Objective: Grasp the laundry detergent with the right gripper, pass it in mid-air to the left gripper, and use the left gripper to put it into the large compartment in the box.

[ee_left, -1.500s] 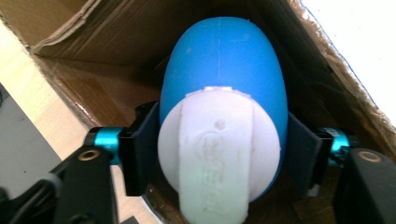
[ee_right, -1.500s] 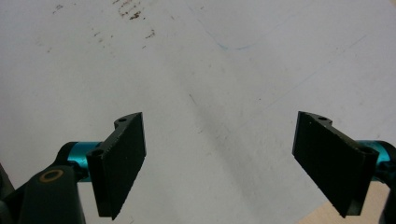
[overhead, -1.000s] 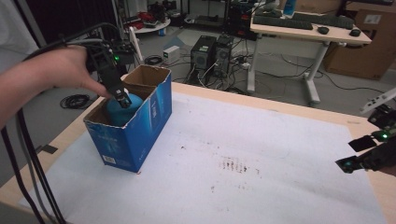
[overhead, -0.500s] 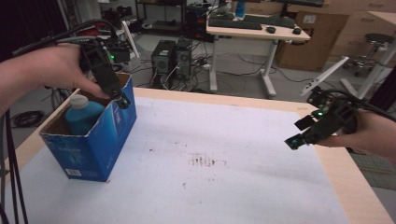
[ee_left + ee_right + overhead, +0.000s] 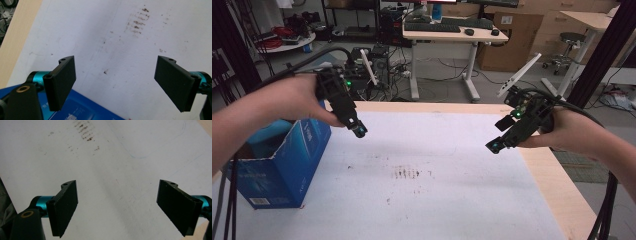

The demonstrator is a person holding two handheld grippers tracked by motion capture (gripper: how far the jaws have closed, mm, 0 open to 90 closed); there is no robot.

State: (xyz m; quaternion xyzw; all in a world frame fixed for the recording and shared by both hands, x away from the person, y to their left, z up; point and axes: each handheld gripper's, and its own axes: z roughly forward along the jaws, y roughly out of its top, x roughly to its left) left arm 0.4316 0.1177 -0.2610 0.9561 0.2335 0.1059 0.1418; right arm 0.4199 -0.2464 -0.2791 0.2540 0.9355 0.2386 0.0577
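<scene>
So the blue cardboard box (image 5: 287, 160) sits at the near left corner of the table (image 5: 557, 195), top flaps open, with something teal just peeking out of the opening, too hidden by the forearm to say what it is. The box's left side is close to the table's left edge, and its right face looks onto the white sheet (image 5: 437, 190) that covers most of the tabletop. The left gripper (image 5: 358, 131) hangs just past the box's upper right corner, above the sheet and not touching the box; its jaws have just been opening and stand wide apart with nothing between them. In the left gripper view you can see a blue corner of the box (image 5: 82, 108) below the jaws and bare white sheet ahead. The right gripper (image 5: 495, 146) is well apart, over the right part of the sheet near where the bare wood strip starts, jaws spread wide too and holding nothing. Between the two grippers there's a big open stretch of sheet, just a patch of small brown smudges (image 5: 407, 173) near the middle. The far edge of the table is bare wood, and beyond it there's a desk (image 5: 447, 35) and a tangle of cables on the floor.
</scene>
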